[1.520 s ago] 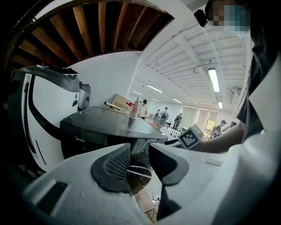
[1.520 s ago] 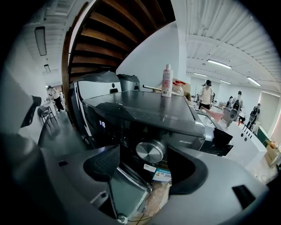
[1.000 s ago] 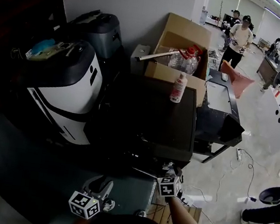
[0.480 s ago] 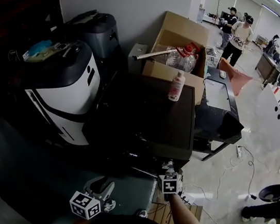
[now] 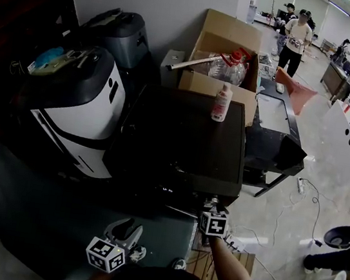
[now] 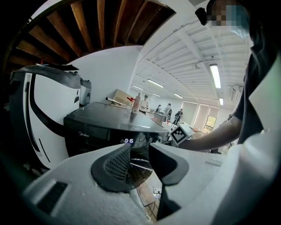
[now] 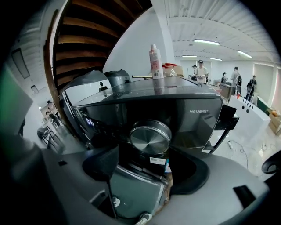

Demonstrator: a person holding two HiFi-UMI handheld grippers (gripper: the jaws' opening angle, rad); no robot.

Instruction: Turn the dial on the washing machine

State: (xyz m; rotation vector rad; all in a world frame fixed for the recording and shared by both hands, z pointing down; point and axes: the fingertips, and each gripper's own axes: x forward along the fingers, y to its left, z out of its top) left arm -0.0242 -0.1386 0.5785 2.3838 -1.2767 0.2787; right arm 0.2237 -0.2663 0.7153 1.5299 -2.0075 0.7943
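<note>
I am grasping the silver dial (image 7: 150, 138) on the front of the dark washing machine (image 5: 182, 137) with my right gripper (image 7: 145, 154), its fingers spread wide and sitting on either side of the dial's rim, the round brushed face pointing straight at me between them. From above, the right gripper (image 5: 212, 205) is reaching in at the machine's front right corner, just under the lip of the top. I am holding my left gripper (image 6: 139, 160) low and well off to the left, in front of the machine, with its fingers released, a narrow gap between them and nothing in it; beyond them the machine's small lit display (image 6: 128, 141) is glowing. A pink-and-white bottle (image 5: 220, 104) is standing upright on the machine's top near the back edge, a cardboard box (image 5: 232, 43) is sitting behind it, and a white appliance (image 5: 81, 115) is standing just beside the machine on its left
</note>
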